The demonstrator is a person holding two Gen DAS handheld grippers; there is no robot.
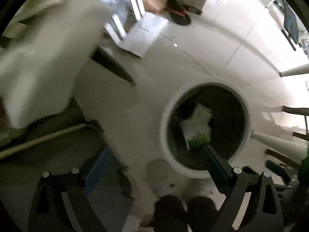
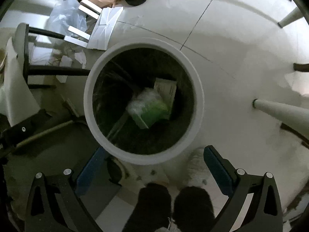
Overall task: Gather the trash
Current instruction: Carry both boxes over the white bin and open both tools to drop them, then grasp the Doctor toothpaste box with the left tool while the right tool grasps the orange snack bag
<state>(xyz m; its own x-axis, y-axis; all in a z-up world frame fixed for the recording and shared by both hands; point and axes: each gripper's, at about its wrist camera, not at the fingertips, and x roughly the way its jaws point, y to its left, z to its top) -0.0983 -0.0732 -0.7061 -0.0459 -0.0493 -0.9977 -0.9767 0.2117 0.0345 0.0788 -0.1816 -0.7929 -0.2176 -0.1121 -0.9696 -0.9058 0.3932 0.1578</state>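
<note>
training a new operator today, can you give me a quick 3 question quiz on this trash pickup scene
1. True or false: the right gripper is clamped on a piece of trash.
2. Multiple choice: where does the green and clear plastic wrapper lie? A) on the floor beside the bin B) inside the white round bin C) between the left gripper's fingers
3. Fill in: next to the wrapper inside the bin lies a flat ____ with print on it.

Key
1. False: its jaws stand wide apart with nothing between them, above the bin.
2. B. The left gripper is also open and empty.
3. Paper (a printed sheet or package).
</note>
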